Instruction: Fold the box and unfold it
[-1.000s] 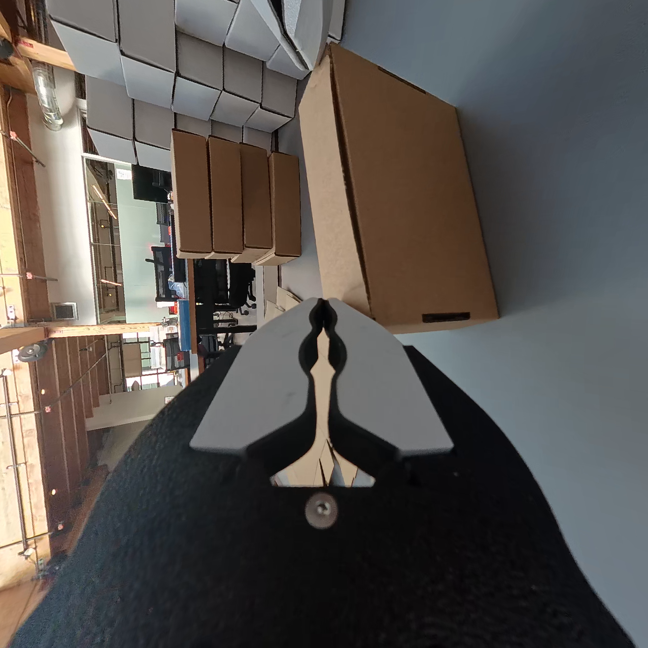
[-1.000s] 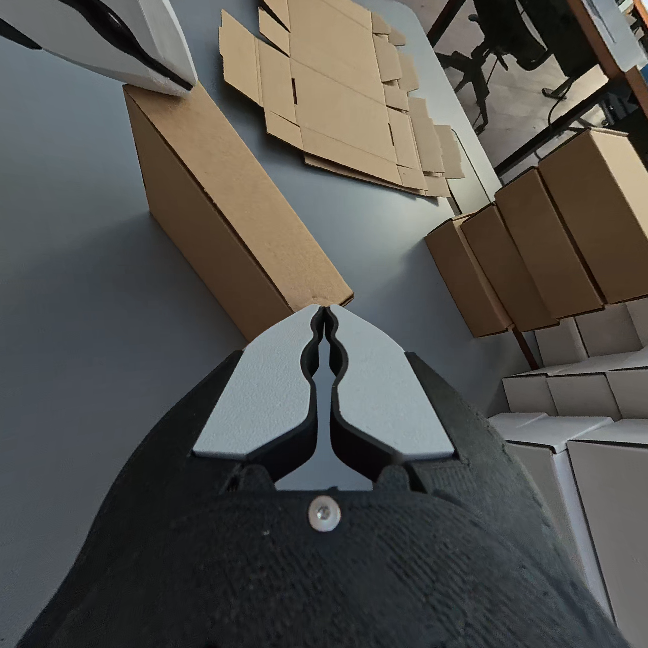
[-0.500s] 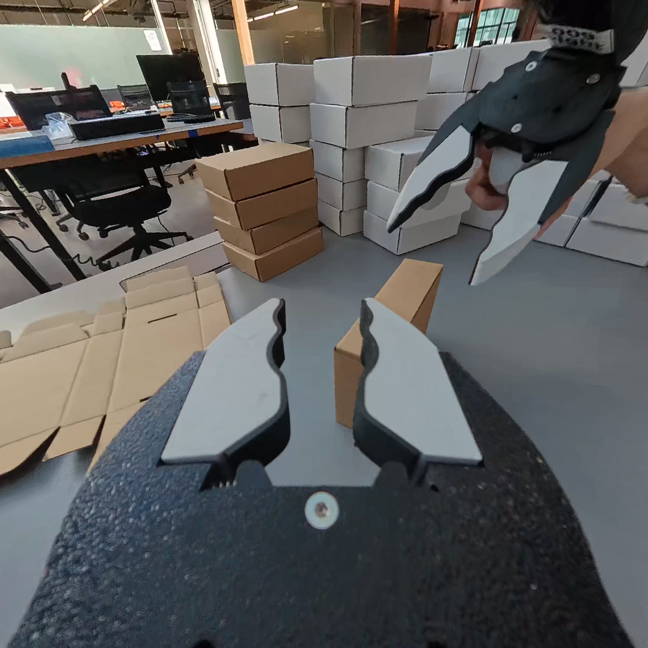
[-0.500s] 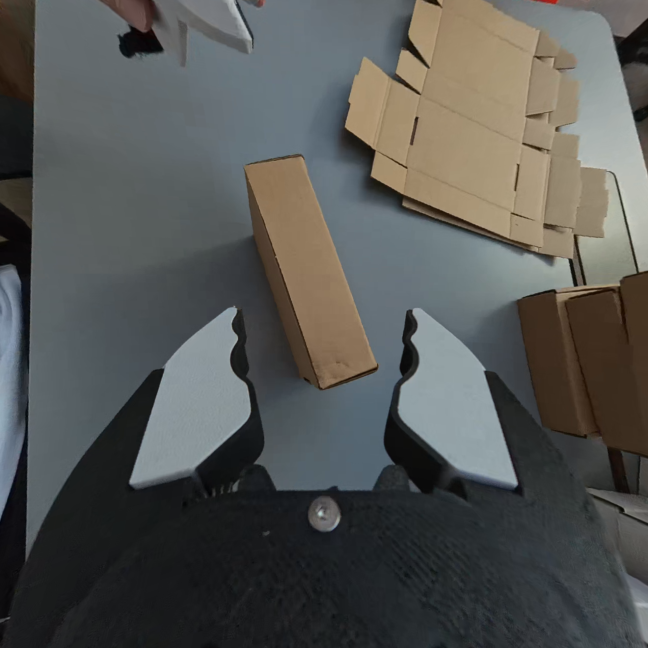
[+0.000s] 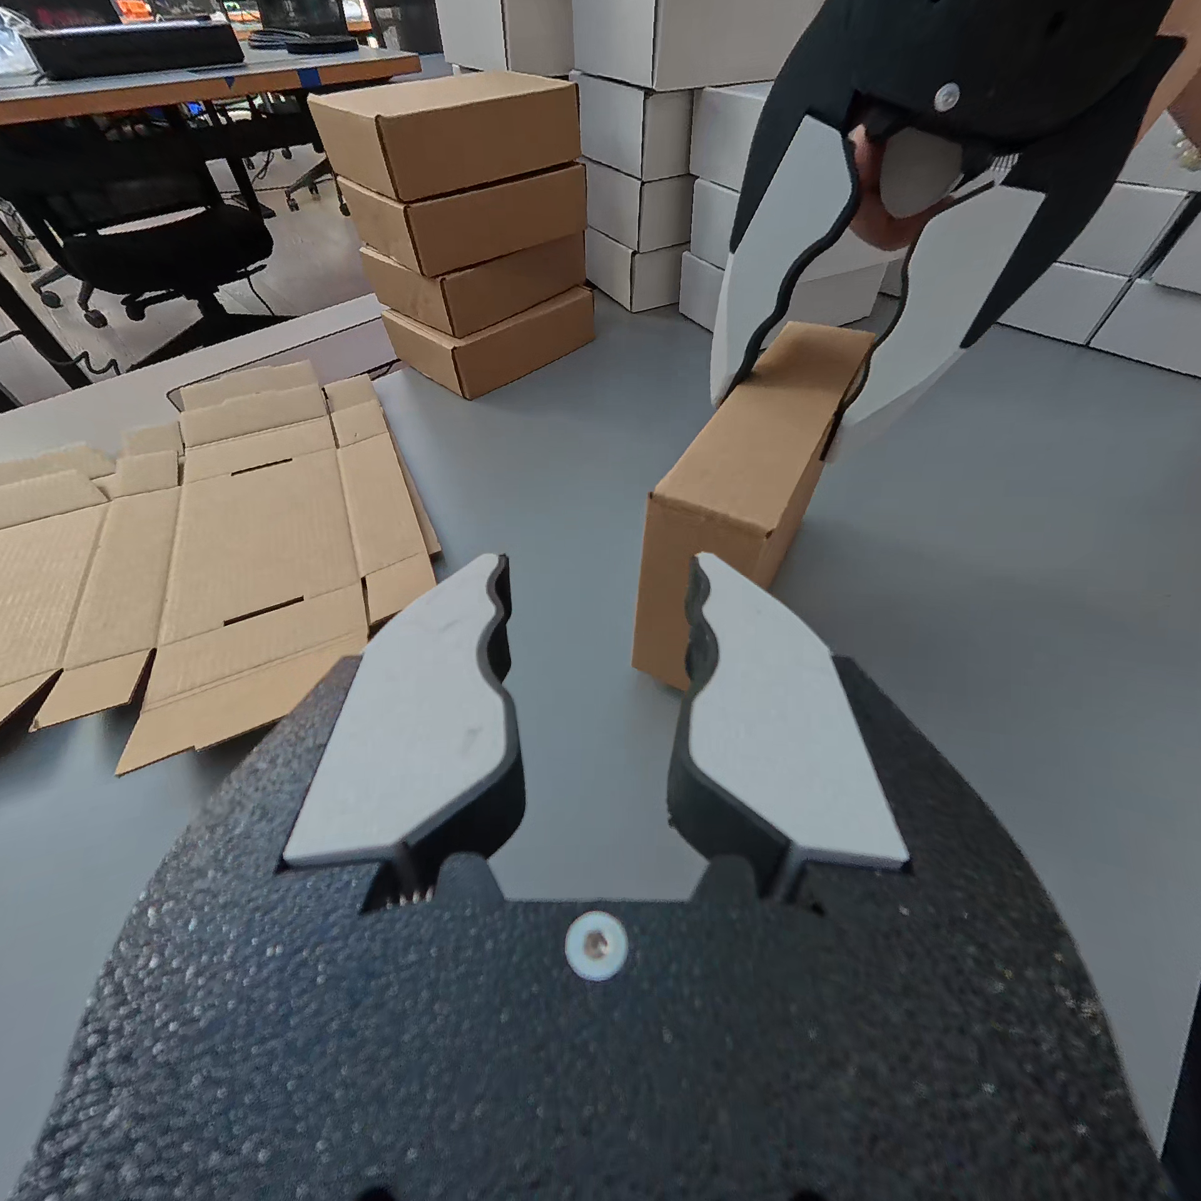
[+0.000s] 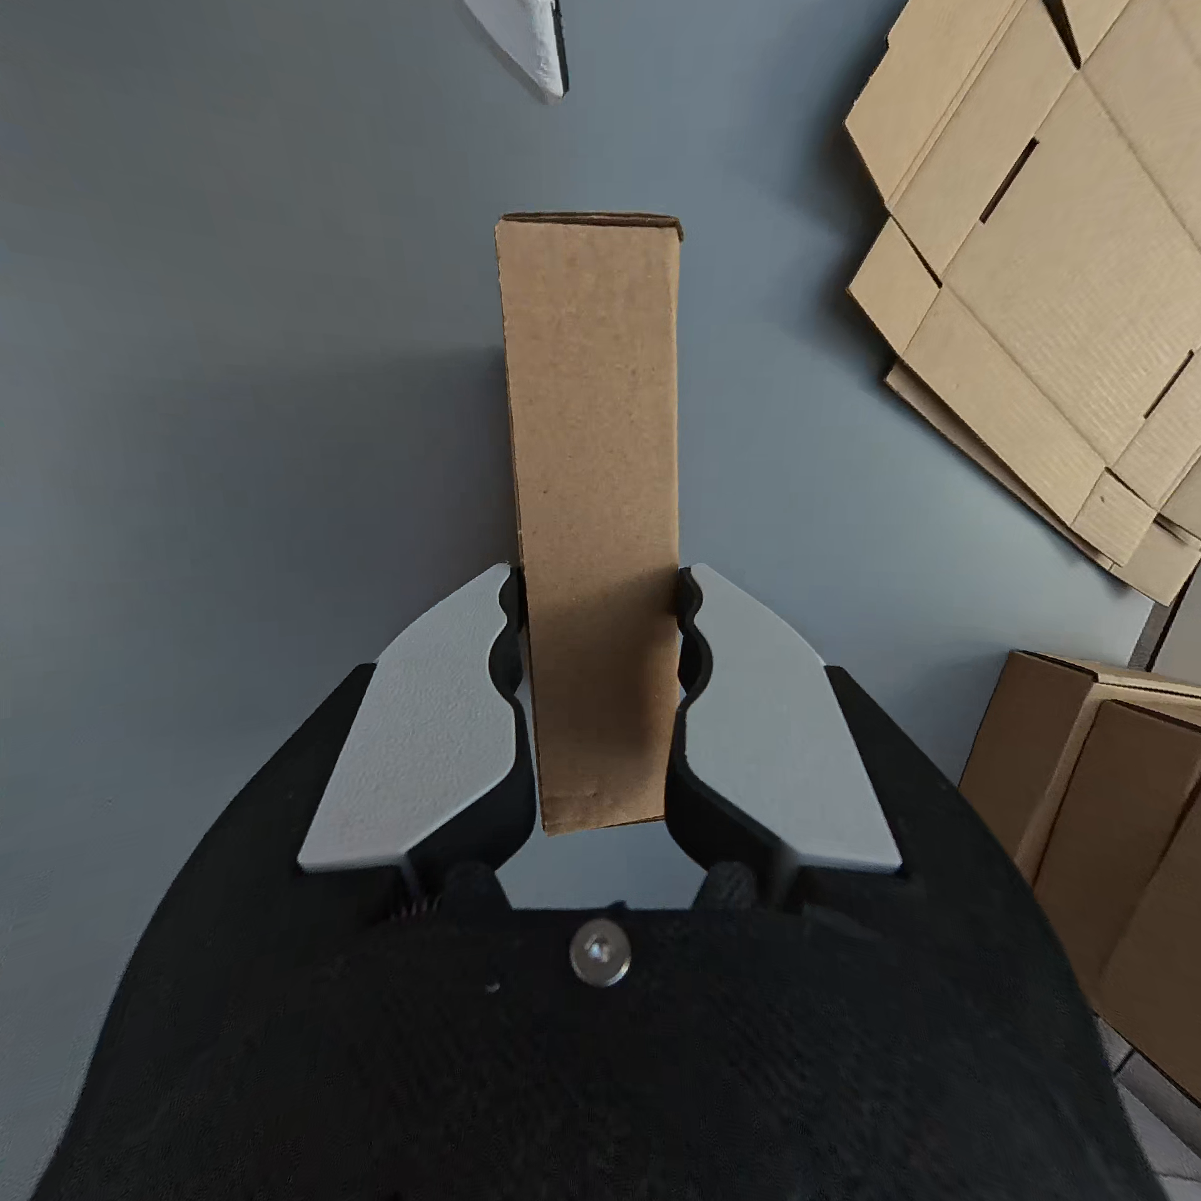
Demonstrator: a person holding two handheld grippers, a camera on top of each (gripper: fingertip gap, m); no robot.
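Box, a folded brown cardboard one standing on its narrow long side on the grey table, lay lengthwise between the fingers of the right gripper. That gripper came down from above and closed on the box's near end, each fingertip pressed against one of the broad side faces, so the jaws stood only as far apart as the box was thick. In the left wrist view the same grip showed at the box's far end, with the right gripper reaching down over it.

The left gripper hovered low over the table with its jaws parted and nothing between them; the box's near end stood just ahead of its right finger, and whether they touched could not be told.

Farther to the left gripper's left, a pile of flat unfolded cardboard blanks lay on the table. Beyond them a stack of four folded brown boxes stood at the table's far edge, with stacked white boxes behind.
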